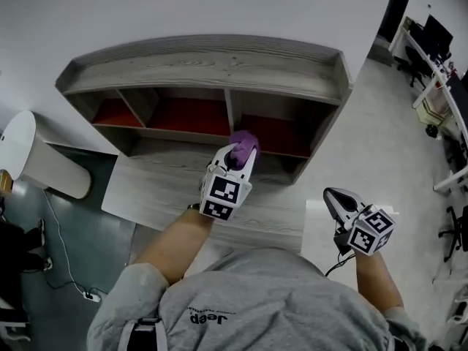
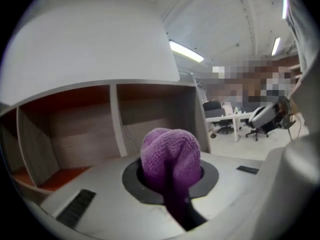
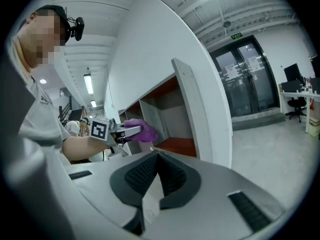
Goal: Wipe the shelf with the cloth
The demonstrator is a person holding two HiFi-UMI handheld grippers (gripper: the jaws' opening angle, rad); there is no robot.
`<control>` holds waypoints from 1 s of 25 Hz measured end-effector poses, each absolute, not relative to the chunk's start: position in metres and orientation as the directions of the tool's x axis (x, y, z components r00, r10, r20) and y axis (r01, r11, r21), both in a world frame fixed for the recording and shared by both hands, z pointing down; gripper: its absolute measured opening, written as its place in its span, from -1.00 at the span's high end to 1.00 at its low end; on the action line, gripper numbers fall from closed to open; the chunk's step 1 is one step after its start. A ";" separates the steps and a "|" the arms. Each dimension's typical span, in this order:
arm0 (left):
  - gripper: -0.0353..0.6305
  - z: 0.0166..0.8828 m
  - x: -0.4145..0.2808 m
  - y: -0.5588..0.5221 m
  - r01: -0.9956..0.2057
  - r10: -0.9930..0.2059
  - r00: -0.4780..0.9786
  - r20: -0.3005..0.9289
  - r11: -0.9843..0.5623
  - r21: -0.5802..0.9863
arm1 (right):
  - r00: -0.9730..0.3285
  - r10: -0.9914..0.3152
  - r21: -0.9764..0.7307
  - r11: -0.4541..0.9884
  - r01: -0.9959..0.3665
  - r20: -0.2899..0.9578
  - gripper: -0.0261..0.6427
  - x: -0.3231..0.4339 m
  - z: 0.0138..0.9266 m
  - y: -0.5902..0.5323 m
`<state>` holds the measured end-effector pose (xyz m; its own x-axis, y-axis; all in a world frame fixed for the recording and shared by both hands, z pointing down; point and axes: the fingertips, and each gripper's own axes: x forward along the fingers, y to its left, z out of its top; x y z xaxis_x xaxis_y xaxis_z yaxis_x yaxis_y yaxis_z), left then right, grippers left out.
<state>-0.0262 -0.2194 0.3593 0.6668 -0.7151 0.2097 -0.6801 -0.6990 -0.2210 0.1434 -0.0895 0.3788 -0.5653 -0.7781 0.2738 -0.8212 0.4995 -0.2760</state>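
Observation:
A grey wooden shelf unit (image 1: 205,68) with red compartment floors stands against the white wall. My left gripper (image 1: 238,154) is shut on a bunched purple cloth (image 1: 244,140), held just in front of the divider between the middle and right compartments. In the left gripper view the cloth (image 2: 170,151) bulges out between the jaws of the left gripper (image 2: 171,170), with the shelf's open compartments (image 2: 80,129) ahead. My right gripper (image 1: 333,194) hangs shut and empty to the right, off the shelf. The right gripper view shows its closed jaws (image 3: 156,158) and, beyond them, the cloth (image 3: 142,131).
A grey wooden lower ledge (image 1: 168,196) juts out in front of the shelf. A white rounded object (image 1: 33,159) stands at the left, with a cable (image 1: 66,258) on the dark floor. Office desks and chairs (image 1: 439,50) are at the far right.

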 end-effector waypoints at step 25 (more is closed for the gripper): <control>0.69 0.483 0.036 -0.394 -0.729 -0.701 0.151 0.697 -0.555 -0.401 | -0.652 -0.731 -0.451 0.521 -0.724 0.201 0.86 0.237 0.422 -0.085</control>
